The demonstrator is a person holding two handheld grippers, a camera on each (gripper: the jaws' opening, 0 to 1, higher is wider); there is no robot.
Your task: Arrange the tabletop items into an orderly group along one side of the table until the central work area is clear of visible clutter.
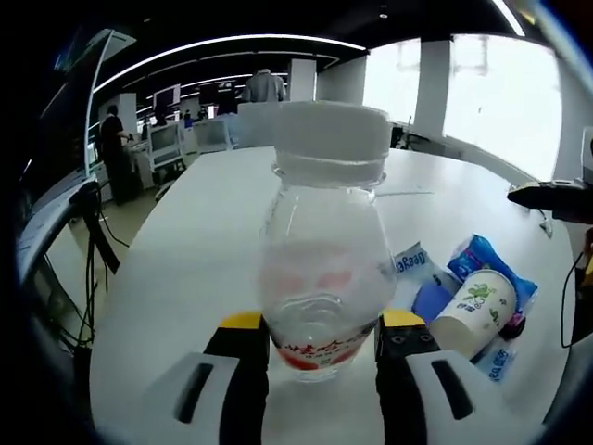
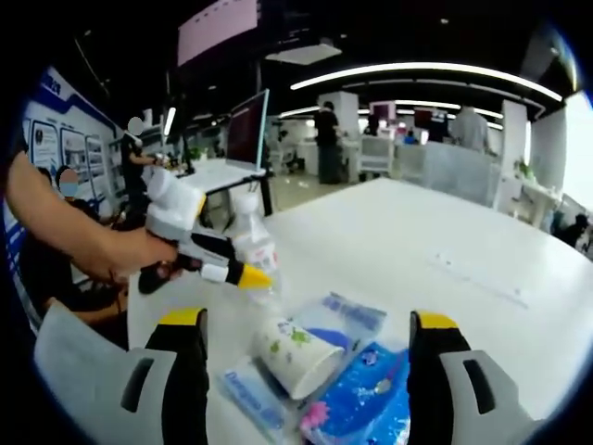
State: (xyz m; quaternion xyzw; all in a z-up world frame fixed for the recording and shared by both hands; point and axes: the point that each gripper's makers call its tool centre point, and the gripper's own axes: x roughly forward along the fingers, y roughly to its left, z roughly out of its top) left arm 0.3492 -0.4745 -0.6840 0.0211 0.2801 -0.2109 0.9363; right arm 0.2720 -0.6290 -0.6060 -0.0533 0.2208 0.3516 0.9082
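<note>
A clear plastic bottle [image 1: 324,269] with a white cap and a red label stands upright between the yellow-tipped jaws of my left gripper [image 1: 324,324], which is shut on its lower body. From the right gripper view, a hand holds that left gripper [image 2: 236,273] with the bottle [image 2: 252,243] near the table's left edge. A white paper cup [image 1: 474,311] lies on its side among blue packets [image 1: 486,260] to the bottle's right. My right gripper [image 2: 308,321] stands wide open above the cup [image 2: 296,357] and the blue packets [image 2: 366,399], holding nothing.
The white table [image 1: 204,241] stretches far back with bare surface [image 2: 417,232]. Its left edge drops to a floor with cables [image 1: 93,260]. Desks with monitors [image 2: 246,130] and standing people [image 1: 116,153] are beyond.
</note>
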